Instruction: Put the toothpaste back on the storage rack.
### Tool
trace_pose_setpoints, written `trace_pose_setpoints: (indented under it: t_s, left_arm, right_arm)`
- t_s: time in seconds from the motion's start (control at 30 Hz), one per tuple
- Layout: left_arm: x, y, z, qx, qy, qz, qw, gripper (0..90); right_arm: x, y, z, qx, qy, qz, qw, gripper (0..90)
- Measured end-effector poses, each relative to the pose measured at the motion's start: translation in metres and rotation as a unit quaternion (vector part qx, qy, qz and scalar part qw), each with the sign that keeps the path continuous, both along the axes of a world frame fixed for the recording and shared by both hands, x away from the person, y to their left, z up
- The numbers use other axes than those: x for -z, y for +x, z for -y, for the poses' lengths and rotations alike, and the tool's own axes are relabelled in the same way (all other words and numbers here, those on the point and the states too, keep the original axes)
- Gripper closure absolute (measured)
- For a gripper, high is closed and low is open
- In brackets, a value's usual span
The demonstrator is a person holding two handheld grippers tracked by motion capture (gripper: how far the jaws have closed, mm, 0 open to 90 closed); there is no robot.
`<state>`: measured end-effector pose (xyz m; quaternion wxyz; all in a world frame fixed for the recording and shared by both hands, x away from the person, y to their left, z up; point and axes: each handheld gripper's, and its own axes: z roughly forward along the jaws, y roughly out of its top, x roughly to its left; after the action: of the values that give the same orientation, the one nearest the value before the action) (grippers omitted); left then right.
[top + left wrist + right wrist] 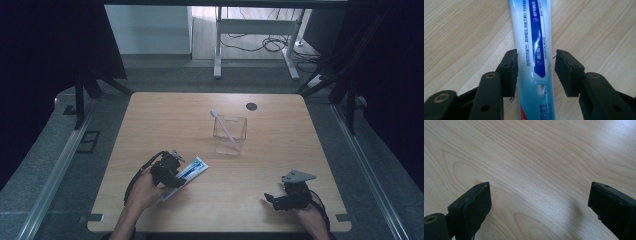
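Wooden table (280, 165) in a dim room, a toothpaste tube lying near its front-left edge.

The toothpaste tube (534, 50) lies flat on the wood, lengthwise between the jaws of the left gripper (536, 72); these stand parted, the left pad touching or nearly touching the tube's edge, the right clear of it, so nothing is pinched. That straddle suits a grasp across the tube's narrow width. Well beyond it stands a clear plastic cup (230, 135) with a pink toothbrush (223, 126) leaning inside, probably where the tube belongs. The right gripper (280, 199) rests low by the front-right edge, jaws spread wide over bare wood, out of the way.
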<state>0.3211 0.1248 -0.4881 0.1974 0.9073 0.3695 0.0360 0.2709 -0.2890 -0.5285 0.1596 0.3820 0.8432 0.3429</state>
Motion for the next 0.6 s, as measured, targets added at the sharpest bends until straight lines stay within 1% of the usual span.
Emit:
trace_pose_setpoints:
  t_s: [0.1,0.33,0.43,0.53,0.6]
  left_arm:
    - [0.003,0.005,0.005,-0.003,0.007,-0.006,0.9999,50.2]
    - [0.011,0.014,0.013,-0.007,0.024,-0.028,0.9993,47.3]
    - [0.014,0.017,0.014,-0.009,0.024,-0.036,0.9990,46.5]
    - [0.017,0.019,0.016,-0.008,0.027,-0.041,0.9988,46.4]
    - [0.017,0.019,0.017,-0.007,0.030,-0.039,0.9988,46.7]
  right_arm:
    - [0.000,0.000,0.001,0.000,-0.001,0.000,1.0000,4.7]
    - [0.000,0.000,0.001,-0.001,-0.001,0.001,1.0000,4.8]
    - [0.000,0.000,0.001,-0.002,-0.002,0.001,1.0000,4.8]
    - [0.000,0.000,0.001,-0.001,-0.002,0.001,1.0000,4.8]
    - [0.000,0.000,0.001,-0.001,-0.002,0.001,1.0000,4.8]
